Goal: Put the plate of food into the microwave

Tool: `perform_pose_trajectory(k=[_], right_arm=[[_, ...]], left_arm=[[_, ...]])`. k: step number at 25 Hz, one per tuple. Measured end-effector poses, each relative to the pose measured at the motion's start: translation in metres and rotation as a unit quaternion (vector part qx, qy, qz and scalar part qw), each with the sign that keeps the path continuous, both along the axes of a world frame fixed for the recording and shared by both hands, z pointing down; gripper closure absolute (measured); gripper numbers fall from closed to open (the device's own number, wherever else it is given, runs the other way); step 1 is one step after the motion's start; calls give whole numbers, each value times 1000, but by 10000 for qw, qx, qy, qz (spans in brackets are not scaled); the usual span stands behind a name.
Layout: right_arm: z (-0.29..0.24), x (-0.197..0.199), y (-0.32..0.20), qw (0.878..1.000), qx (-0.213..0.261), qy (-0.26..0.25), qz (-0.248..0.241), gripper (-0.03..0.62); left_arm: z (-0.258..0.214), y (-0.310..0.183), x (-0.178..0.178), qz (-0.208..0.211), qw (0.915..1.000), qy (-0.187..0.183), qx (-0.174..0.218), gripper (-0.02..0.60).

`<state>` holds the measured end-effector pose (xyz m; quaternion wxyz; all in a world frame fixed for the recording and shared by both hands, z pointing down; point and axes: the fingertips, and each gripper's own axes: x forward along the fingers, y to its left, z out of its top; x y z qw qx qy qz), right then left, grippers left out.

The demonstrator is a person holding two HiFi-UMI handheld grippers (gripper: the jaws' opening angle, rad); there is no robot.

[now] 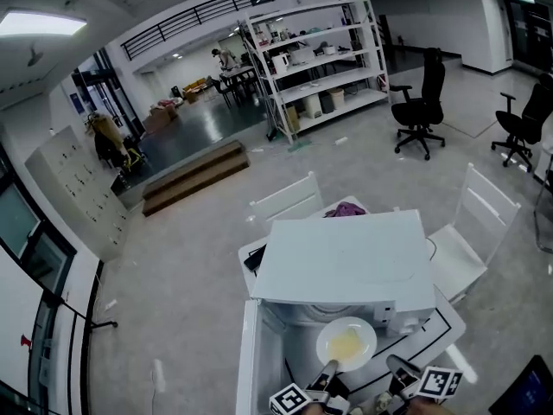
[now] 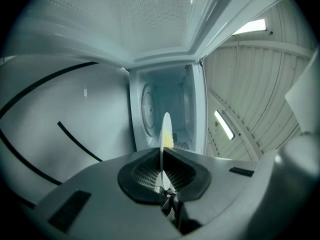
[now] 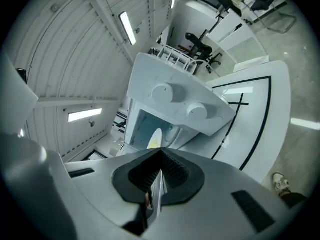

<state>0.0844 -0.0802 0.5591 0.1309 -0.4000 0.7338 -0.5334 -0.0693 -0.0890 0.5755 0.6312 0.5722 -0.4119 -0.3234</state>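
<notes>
A white microwave (image 1: 346, 262) stands on the table with its door (image 1: 249, 361) swung open to the left. Just in front of its opening hangs a white plate (image 1: 346, 344) of yellow food. My left gripper (image 1: 327, 372) is shut on the plate's near rim. In the left gripper view the plate (image 2: 164, 149) shows edge-on between the jaws of the left gripper (image 2: 162, 186), and the cavity with its round turntable (image 2: 147, 109) lies straight ahead. My right gripper (image 1: 399, 368) hovers just right of the plate, apart from it. In its own view the right gripper (image 3: 159, 184) is shut on nothing, facing the microwave (image 3: 175, 96) and the plate (image 3: 155, 138).
The table (image 1: 445, 322) is white with black lines. White chairs (image 1: 289, 199) (image 1: 479, 214) stand behind and to the right of it, with a purple cloth (image 1: 346, 208) behind the microwave. A dark flat thing (image 1: 527, 392) lies at bottom right. Two knobs (image 3: 162, 91) sit on the control panel.
</notes>
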Motion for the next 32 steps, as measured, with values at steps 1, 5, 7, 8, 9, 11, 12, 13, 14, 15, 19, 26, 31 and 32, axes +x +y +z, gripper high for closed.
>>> perform_pose_trajectory(k=[1, 5, 7, 8, 9, 11, 12, 13, 14, 15, 19, 26, 31, 32], right_arm=[[0, -2, -5, 10000, 4, -5, -91, 595], [5, -7, -17, 9994, -139, 15, -324, 595], [4, -11, -21, 9989, -82, -54, -461, 595], [5, -13, -23, 9986, -53, -78, -514, 595], [6, -14, -26, 9984, -38, -85, -555, 595], [11, -16, -32, 9980, -32, -73, -632, 595], [13, -17, -33, 9977, -35, -62, -675, 595], [15, -18, -34, 9974, -34, -47, -723, 595], [15, -20, -36, 9970, -28, -31, -774, 595], [15, -22, -37, 9966, -21, -20, -823, 595], [15, -24, -39, 9958, -41, -58, -912, 595], [19, -23, -40, 9949, -103, -104, -994, 595], [25, -24, -40, 9941, -152, -80, -1069, 595], [25, -23, -40, 9940, -158, -77, -1078, 595]], left_arm=[[0, -2, -2, -85, 10000, -8, 3, 565], [5, -11, -11, -377, 9992, -83, -47, 565], [8, -12, -14, -471, 9988, -114, -100, 565], [10, -13, -15, -511, 9985, -118, -121, 565], [12, -15, -16, -553, 9983, -115, -135, 565], [17, -20, -18, -637, 9978, -114, -162, 565], [20, -22, -19, -680, 9974, -122, -184, 565], [23, -24, -21, -720, 9971, -143, -211, 565], [26, -26, -23, -754, 9967, -189, -231, 565], [28, -28, -24, -778, 9964, -249, -240, 565], [31, -37, -23, -825, 9957, -327, -267, 565], [38, -42, -26, -943, 9941, -377, -383, 565], [47, -46, -30, -1053, 9928, -357, -452, 565], [49, -46, -30, -1068, 9925, -364, -461, 565]])
